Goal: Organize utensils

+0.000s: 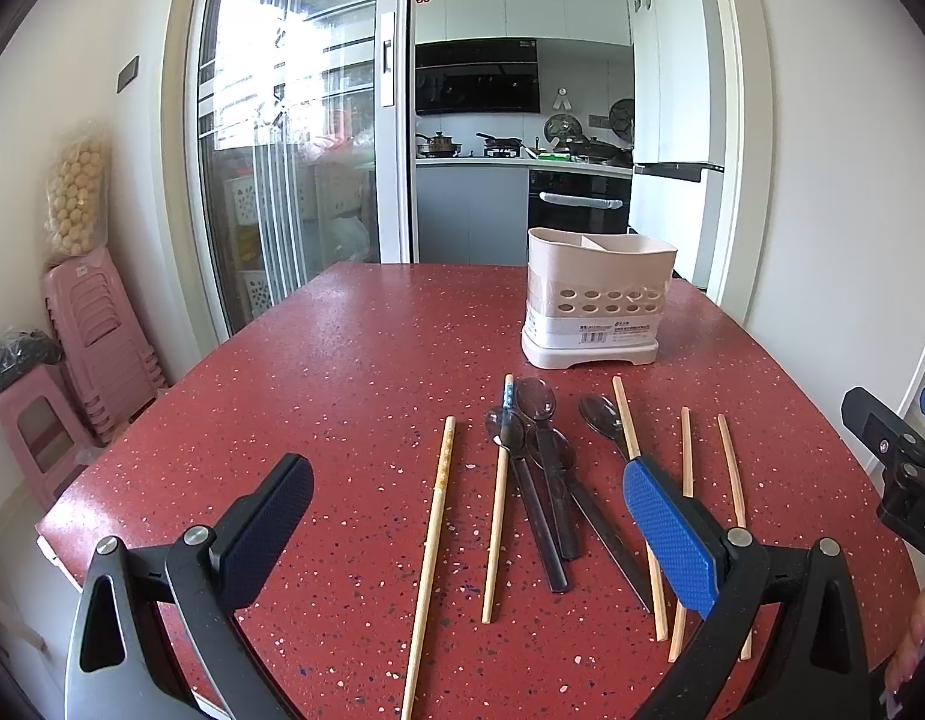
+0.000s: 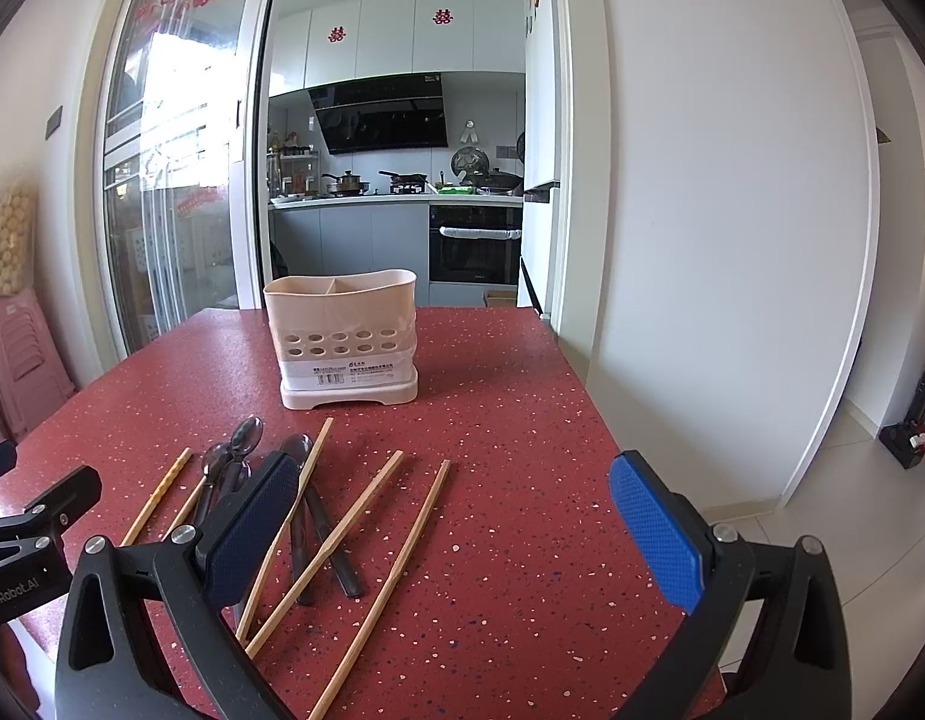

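Five chopsticks, loose: all lie flat on the red surface [image 1: 342,360], none in the holder.
Left hand-held gripper [image 1: 468,516]: fingers spread wide, nothing between them; it hovers above the near edge of the surface, facing the utensil row.
Leftmost chopstick [image 1: 432,546]: lies alone, apart from the rest, running away from the camera.
Second chopstick [image 1: 498,498]: its far end, with a blue band, rests against the spoon bowls.
Spoon cluster [image 1: 543,468]: three dark spoons overlapping one another, bowls toward the holder, handles toward the camera.
Fourth spoon [image 1: 600,417]: just right of the cluster, touching the third chopstick [image 1: 627,420].
Right-hand chopsticks [image 1: 687,450]: two more, side by side, near the right edge of the row.
Utensil holder [image 1: 597,294]: beige, upright, divided into compartments, standing behind the row; what shows of the compartments looks empty.
Right hand-held gripper [image 2: 456,528]: fingers also wide apart, holding nothing, poised over the right part of the row.
Progress: judged at the start. No utensil is sorted yet.
Remaining: all nine pieces to be lifted and dropped into the holder, probably spoons and chopsticks in separate compartments.
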